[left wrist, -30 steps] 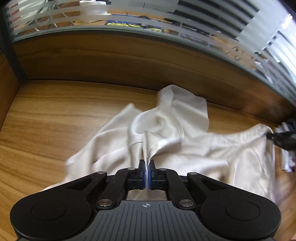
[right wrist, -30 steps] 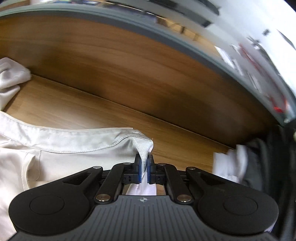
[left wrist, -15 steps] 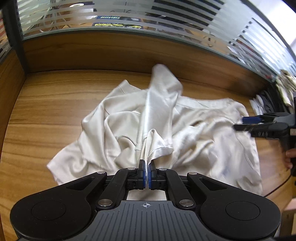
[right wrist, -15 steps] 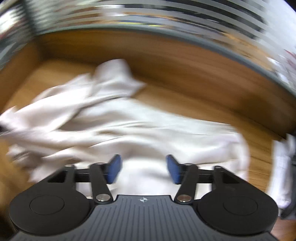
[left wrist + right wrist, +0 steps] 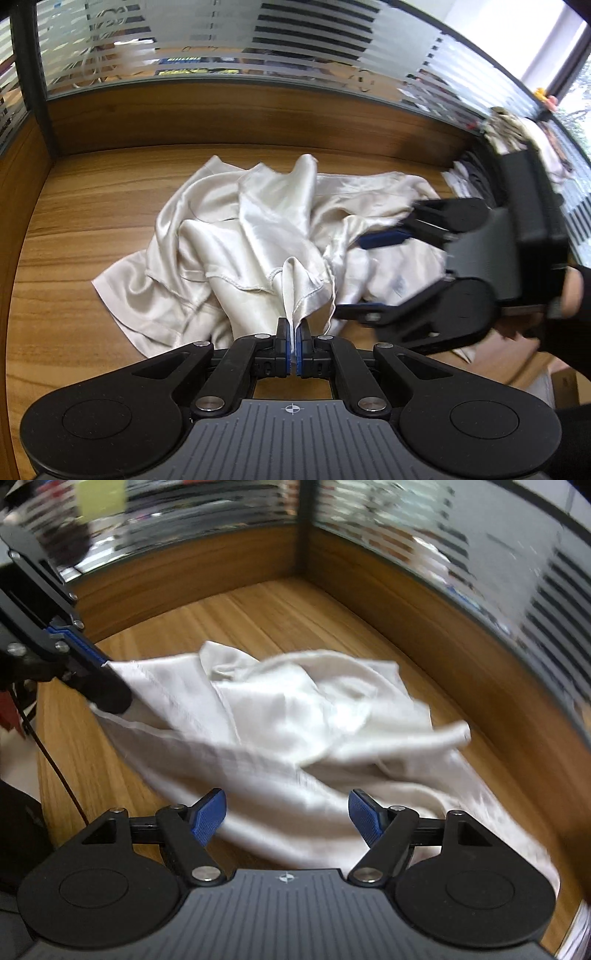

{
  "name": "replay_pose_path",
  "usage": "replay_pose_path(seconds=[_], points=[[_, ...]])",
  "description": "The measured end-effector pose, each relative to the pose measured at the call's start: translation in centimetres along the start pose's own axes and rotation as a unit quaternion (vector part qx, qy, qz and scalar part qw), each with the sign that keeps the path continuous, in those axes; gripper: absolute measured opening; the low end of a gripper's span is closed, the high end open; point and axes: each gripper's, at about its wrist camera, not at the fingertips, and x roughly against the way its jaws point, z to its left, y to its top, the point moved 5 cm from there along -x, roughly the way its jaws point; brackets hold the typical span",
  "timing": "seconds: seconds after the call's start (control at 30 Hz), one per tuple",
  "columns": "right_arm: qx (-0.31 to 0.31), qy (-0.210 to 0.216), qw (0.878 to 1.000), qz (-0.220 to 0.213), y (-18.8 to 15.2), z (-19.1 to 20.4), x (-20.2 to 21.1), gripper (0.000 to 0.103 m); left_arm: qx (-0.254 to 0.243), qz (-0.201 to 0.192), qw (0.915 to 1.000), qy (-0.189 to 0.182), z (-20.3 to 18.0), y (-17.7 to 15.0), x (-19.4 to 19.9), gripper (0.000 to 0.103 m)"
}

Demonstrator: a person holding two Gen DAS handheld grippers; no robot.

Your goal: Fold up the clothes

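Your left gripper [image 5: 294, 345] is clenched on a hemmed edge of the cream shirt [image 5: 258, 236]; a thin fold of cloth stands up between its blue pads [image 5: 282, 341]. From your right wrist view the same gripper [image 5: 105, 664] shows at upper left, with the hem pulled taut from its tip.

Your right gripper [image 5: 287, 814] is released, blue pads [image 5: 210, 814] spread wide with nothing between them. It hangs over the near part of the shirt [image 5: 295, 716]. In the left wrist view it [image 5: 364, 275] comes in from the right, blurred, with your hand [image 5: 569, 295] behind it.

The shirt lies crumpled in the middle of the wooden table [image 5: 85, 206], one edge lifted off by your left gripper. A wooden back panel [image 5: 240, 114] and striped glass [image 5: 221, 37] edge the table.

Containers: none clearly visible. A pile of other clothes [image 5: 469, 177] sits at the far right of the table, too blurred to sort.
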Motion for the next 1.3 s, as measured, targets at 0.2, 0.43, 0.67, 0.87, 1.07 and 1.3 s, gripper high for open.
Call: replay_pose_path(seconds=[0.2,0.43,0.67,0.87,1.07,1.3], points=[[-0.016,0.051,0.998,0.036,-1.3,2.4,0.0,0.004,-0.018,0.012,0.9997,-0.012,-0.6,-2.1,0.6,0.005],[-0.073,0.096,0.989,0.083,-4.8,3.5,0.7,0.004,-0.054,0.068,0.9959,-0.024,0.5,-6.4,-0.1,0.005],[-0.126,0.092,0.981,0.115,-8.3,2.9,1.0,0.021,-0.072,0.144,0.9867,-0.021,1.5,-11.7,-1.7,0.005],[-0.126,0.043,0.985,0.114,-7.2,-2.0,-0.5,0.034,-0.059,0.167,0.9842,-0.004,1.6,-15.7,-1.7,0.005],[-0.117,-0.017,0.987,0.106,-5.3,-7.8,-2.3,0.041,0.0,0.171,0.9849,0.023,1.9,-18.2,-1.2,0.004],[-0.091,-0.056,0.99,0.094,-2.3,-13.3,-5.2,0.047,0.075,0.193,0.9768,0.054,2.5,-21.0,-1.4,0.005]])
